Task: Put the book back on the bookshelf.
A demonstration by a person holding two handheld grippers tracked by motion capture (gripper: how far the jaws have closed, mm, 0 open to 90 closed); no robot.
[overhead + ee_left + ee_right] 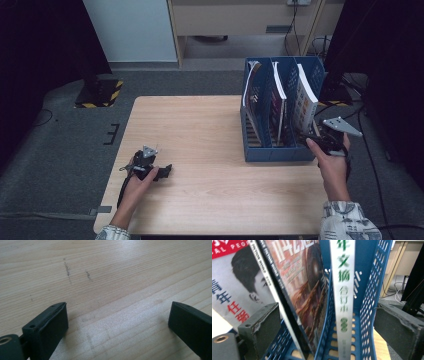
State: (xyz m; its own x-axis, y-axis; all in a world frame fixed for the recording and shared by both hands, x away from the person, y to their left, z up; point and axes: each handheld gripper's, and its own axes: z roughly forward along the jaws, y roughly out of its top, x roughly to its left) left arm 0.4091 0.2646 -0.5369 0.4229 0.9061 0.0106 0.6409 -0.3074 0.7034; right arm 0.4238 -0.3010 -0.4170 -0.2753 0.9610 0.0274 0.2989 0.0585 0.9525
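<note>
Three slots in the blue file rack (272, 150) at the far right of the wooden table (200, 130), and each holds upright reading matter; the right gripper (314, 137) is up against the rack's near right corner, held in the person's right hand (331, 167); in the right gripper view its jaws stand wide apart with nothing pinched, framing the white book (342, 290) with green characters down its spine, which stands in the rightmost slot just beside the perforated blue wall; to the left of the divider leans a magazine (305, 285) with a reddish-brown cover, and further left another magazine with a portrait cover (234, 290); over on the near left of the table, well apart from the rack, the left gripper (167, 171) lies low on the wood in the left hand (140, 177); the left gripper view shows its jaws spread too, bare tabletop between them.
</note>
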